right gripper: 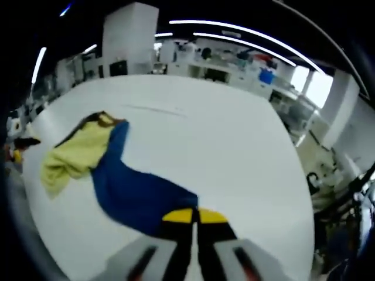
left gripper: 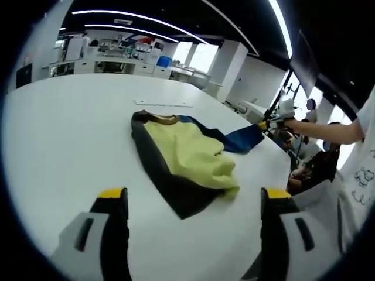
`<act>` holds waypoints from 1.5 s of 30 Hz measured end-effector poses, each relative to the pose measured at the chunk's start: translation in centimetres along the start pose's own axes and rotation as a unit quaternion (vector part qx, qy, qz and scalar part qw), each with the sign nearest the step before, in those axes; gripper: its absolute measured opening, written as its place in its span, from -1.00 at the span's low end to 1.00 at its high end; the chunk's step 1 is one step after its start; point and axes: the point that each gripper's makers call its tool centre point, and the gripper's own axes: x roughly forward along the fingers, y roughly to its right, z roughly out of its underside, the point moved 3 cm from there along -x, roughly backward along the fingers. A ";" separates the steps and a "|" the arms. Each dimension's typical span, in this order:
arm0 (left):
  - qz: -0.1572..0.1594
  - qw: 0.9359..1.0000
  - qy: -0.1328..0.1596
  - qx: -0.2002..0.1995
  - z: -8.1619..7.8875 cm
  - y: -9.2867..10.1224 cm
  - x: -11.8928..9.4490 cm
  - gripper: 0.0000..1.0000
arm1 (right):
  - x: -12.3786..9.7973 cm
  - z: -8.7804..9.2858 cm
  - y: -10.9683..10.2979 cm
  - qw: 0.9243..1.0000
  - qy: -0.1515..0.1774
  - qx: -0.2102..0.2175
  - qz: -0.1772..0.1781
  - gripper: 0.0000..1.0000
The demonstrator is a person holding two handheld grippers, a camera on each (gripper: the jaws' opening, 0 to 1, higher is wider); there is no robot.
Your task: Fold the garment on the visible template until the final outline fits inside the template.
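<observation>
A garment (left gripper: 187, 153) with a yellow middle, black side and blue sleeve lies crumpled on the white table (left gripper: 70, 134). My left gripper (left gripper: 193, 196) hovers open just short of its near hem, one jaw on each side and nothing between them. Across the table, my right gripper (left gripper: 272, 123) pulls the blue sleeve end (left gripper: 243, 139) outward over the edge. In the right gripper view, my right gripper (right gripper: 195, 216) is shut on the blue fabric (right gripper: 132, 193), with the yellow part (right gripper: 76, 152) bunched beyond it.
A thin pale strip (left gripper: 163, 103) lies on the table beyond the garment, also seen as a faint line (right gripper: 155, 109). A person's arm (left gripper: 328, 132) and white shirt (left gripper: 360, 170) stand at the table's right edge. Benches and shelves (left gripper: 117, 58) line the back.
</observation>
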 end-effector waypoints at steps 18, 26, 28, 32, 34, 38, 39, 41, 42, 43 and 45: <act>-0.017 1.000 -0.009 -0.014 0.2 -0.4 0.6 0.81 | 2.0 2.8 6.3 0.995 -0.049 0.078 0.042 -1.00; -0.024 0.999 -0.009 -0.023 0.4 -0.6 0.8 0.81 | 3.6 5.1 6.6 0.988 -0.107 0.104 0.044 -1.00; -0.025 0.999 -0.009 -0.024 0.6 -0.7 0.8 0.81 | 3.3 5.8 6.0 0.987 -0.124 0.095 0.043 -1.00; -0.027 0.999 -0.011 -0.026 0.8 -0.7 0.7 0.81 | 3.5 6.4 5.9 0.986 -0.131 0.097 0.041 -1.00; -0.027 0.999 -0.010 -0.028 0.8 -0.6 0.6 0.81 | 3.5 7.0 5.6 0.983 -0.145 0.104 0.039 -1.00; -0.027 0.999 -0.008 -0.029 0.8 -0.5 0.6 0.81 | 3.3 7.5 5.3 0.982 -0.154 0.103 0.040 -1.00; -0.027 0.999 -0.008 -0.030 0.8 -0.5 0.6 0.81 | 3.3 7.5 5.2 0.982 -0.155 0.105 0.039 -1.00; -0.026 0.999 -0.008 -0.030 0.8 -0.4 0.7 0.81 | 3.5 7.4 5.3 0.982 -0.154 0.107 0.037 -1.00; -0.025 0.999 -0.009 -0.029 0.9 -0.4 0.8 0.81 | 3.5 7.3 5.3 0.982 -0.153 0.104 0.036 -1.00; -0.025 0.999 -0.010 -0.029 0.9 -0.3 0.8 0.81 | 3.5 7.3 5.3 0.982 -0.154 0.102 0.037 -1.00; -0.023 0.999 -0.008 -0.030 0.8 -0.1 0.9 0.81 | 3.4 7.3 5.2 0.983 -0.149 0.103 0.036 -1.00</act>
